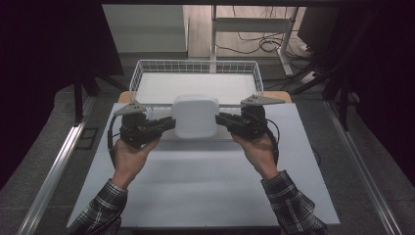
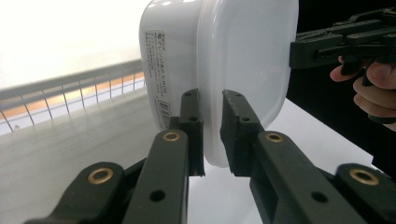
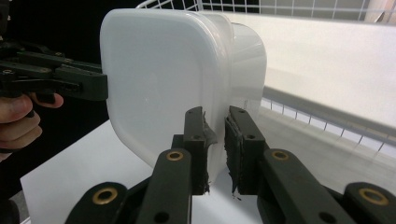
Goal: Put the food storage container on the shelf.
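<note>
You have the white lidded box point(image 1: 196, 116) held between both tools, lifted at the near rim of the wire basket point(image 1: 147, 68). Whether it clears the bench point(image 1: 195, 186) can't be told from above.

Left hand-held gripper point(image 1: 169, 123): jaws nearly closed, pinching the box's left rim. Right hand-held gripper point(image 1: 221, 119): same on the right rim. Both reach inward, so the box lies directly between them and neither hand is nearer.

The box reads roughly square from above, with no clear long axis; the lid faces you and up. The basket lies just beyond it, so the move ahead looks like a forward carry over the rim.

Left gripper view: the jaws straddle the lid flange point(image 2: 212, 135). There is a printed label point(image 2: 159, 74) on the box's side wall, which the high view does not catch. Right gripper view: the pads point(image 3: 198, 140) squeeze the flange on the other edge, and the pad rubber looks frayed. Watch for slip there.
</note>
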The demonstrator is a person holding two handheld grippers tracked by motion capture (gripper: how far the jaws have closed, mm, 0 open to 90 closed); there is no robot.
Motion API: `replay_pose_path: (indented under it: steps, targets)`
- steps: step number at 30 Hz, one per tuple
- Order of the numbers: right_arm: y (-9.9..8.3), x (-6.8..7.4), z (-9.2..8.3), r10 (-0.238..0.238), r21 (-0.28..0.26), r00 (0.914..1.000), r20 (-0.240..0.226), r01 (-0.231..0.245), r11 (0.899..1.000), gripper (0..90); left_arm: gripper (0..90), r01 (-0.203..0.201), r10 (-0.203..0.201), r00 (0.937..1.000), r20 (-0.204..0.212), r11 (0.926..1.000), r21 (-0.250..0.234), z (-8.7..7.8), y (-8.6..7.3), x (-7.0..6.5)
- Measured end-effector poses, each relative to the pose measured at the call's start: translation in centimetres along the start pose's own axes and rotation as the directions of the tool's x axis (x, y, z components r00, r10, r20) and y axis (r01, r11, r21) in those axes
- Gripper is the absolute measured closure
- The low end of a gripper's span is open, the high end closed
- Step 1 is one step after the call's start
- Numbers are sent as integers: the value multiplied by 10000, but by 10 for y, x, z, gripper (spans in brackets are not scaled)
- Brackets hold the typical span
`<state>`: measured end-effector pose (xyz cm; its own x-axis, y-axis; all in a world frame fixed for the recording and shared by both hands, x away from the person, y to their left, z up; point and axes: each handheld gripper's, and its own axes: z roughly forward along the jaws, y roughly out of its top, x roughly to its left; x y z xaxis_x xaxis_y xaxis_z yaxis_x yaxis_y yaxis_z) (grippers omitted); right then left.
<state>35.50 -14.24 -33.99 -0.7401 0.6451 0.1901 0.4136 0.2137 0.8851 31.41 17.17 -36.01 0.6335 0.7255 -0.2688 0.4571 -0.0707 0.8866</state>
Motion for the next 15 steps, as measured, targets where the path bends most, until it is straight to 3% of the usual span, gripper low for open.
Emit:
replay_pose_path:
  steps: [15]
  targets:
    - [38, -8, 3, 66, -439, 9999, 101, -61, 9990, 779, 801, -184, 182, 9998, -128, 9996, -223, -1, 44, 9]
